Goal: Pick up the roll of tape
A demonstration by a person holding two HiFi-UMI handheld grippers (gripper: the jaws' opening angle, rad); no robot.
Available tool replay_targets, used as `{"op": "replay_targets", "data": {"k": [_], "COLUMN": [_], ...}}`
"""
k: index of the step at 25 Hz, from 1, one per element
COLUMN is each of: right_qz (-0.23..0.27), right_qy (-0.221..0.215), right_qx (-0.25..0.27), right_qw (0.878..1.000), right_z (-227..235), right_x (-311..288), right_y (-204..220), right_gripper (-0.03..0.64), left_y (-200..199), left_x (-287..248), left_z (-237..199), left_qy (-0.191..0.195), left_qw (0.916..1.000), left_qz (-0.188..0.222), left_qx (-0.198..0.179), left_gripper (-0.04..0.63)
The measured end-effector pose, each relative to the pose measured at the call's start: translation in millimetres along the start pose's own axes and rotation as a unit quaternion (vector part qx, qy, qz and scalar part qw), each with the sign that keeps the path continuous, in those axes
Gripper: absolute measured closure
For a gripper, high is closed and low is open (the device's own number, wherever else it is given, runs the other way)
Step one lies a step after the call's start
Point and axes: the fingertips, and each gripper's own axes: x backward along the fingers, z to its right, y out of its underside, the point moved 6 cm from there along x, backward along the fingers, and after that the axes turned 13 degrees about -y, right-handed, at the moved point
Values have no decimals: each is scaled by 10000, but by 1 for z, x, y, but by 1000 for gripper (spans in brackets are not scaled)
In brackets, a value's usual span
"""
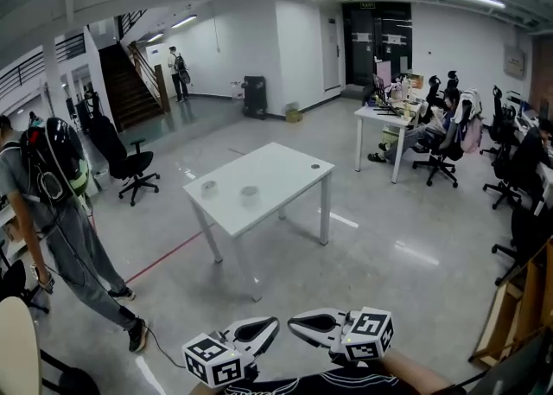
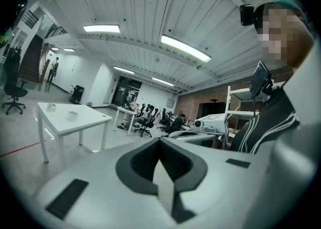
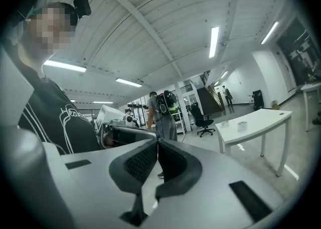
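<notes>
- The left claw [image 1: 263, 328] and the right claw [image 1: 304, 324] are held low against the wearer's chest. Their tips are turned toward each other and almost meet. I take that for a carrying pose, since nothing is within reach of either.
- Both are pressed together with nothing between the jaws, as each claw's own view shows plainly. They would have to spread before any grab.
- The roll of tape [image 1: 250, 195] sits on the white counter [image 1: 285, 168], well ahead of both claws and far out of reach.
- A second small pale roll [image 1: 208, 187] lies near it but apart, further over to the left claw's side. From here I cannot say for certain which of the two is the tape meant.
- The job has hardly begun, I'd judge; a walk across to the counter has to come first.
- Only shiny floor [image 1: 285, 272] lies between the claws and the counter, so the straight line looks free.
- Off to the left claw's side stands a person with a backpack [image 1: 52, 203], with a black office chair [image 1: 130, 164] beyond. Neither is in the path.
- Out past the right claw's side are desks [image 1: 384, 117] with chairs and seated people, well apart from the counter.
</notes>
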Motion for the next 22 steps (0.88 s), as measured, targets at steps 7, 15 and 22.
{"op": "replay_targets", "data": {"k": [7,15,22], "right_qz": [56,-14,119], "right_qy": [-11,183,128], "right_qx": [-154,-342,-646], "right_qw": [9999,9992,9978], "right_z": [-1,29,87], "right_x": [15,8,-14], "right_y": [2,16,8], "right_gripper": [604,604,604], "left_y": [1,18,7], "left_x": [-12,-29,-69], "left_z": [13,-15,-71], "left_qy": [154,184,273], "left_qw": [9998,9994,9985], "left_qz": [-81,-234,-293], "left_qx": [-31,190,378], "left_gripper": [592,592,592]}}
